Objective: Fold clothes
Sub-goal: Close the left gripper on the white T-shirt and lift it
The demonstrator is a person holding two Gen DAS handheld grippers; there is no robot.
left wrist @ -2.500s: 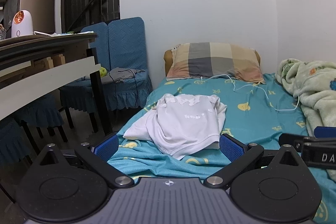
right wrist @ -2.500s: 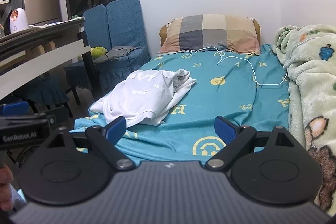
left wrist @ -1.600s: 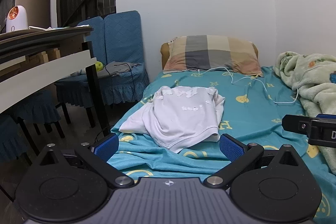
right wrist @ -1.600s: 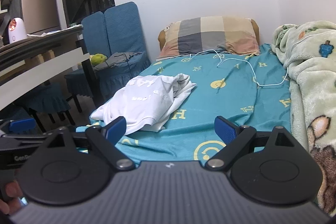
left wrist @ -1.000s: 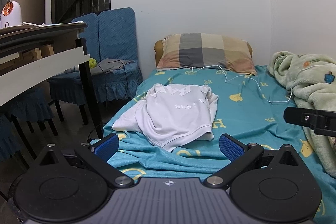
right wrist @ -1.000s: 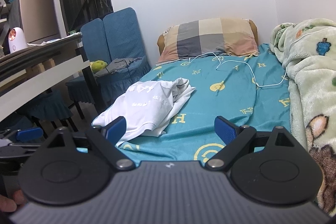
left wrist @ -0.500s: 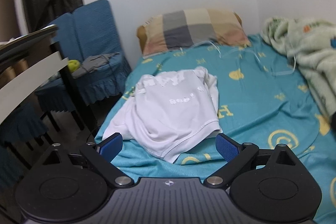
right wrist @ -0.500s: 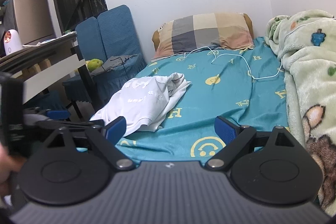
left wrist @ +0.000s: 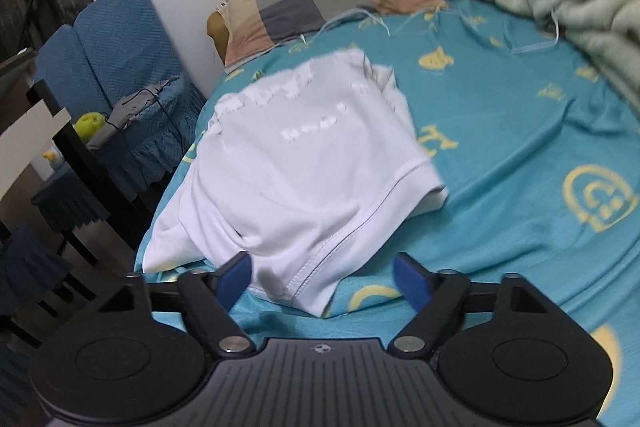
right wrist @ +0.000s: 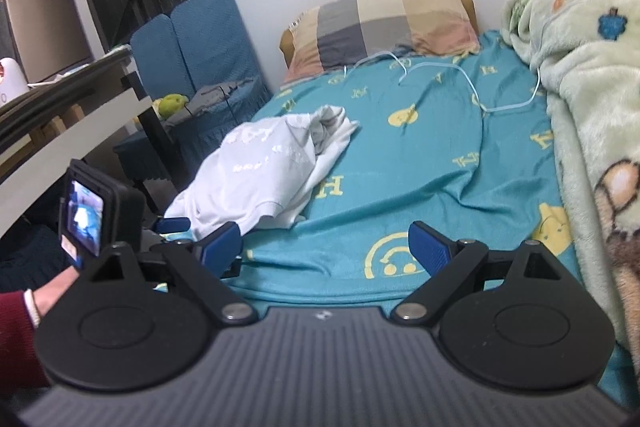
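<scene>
Left gripper: jaws apart but narrower than a moment ago; they have just been closing, with the shirt's near hem lying between the blue pads and not yet pinched.
Right gripper: jaws wide apart, nothing between them, held over the bed's near edge by the smiley print.
Shirt: white, crumpled in a loose heap on the left side of the bed, one sleeve spilling over the left edge toward the chairs; the hem corner points at the near edge.
Handling: soft, light and limp by the look of it (thin knit, stitched hem). It should drape and slide easily on the sheet, so a single pinch would probably drag the whole heap instead of spreading it.
Where to hold: the stitched hem looks best, since the doubled seam gives the pads something firm. One gripper at the near hem corner and the other further along the hem, toward the right corner, would let the cloth be pulled flat before any fold.
Risk: pads may catch the sheet together with the hem.
Change from earlier: the left gripper was back from the bed with jaws at full width and the shirt well ahead; now it has dropped close, tilted down, and the shirt fills its view. The right gripper has barely shifted.
Others: pillow at the far edge, blanket along the right edge, a white cable between them.
</scene>
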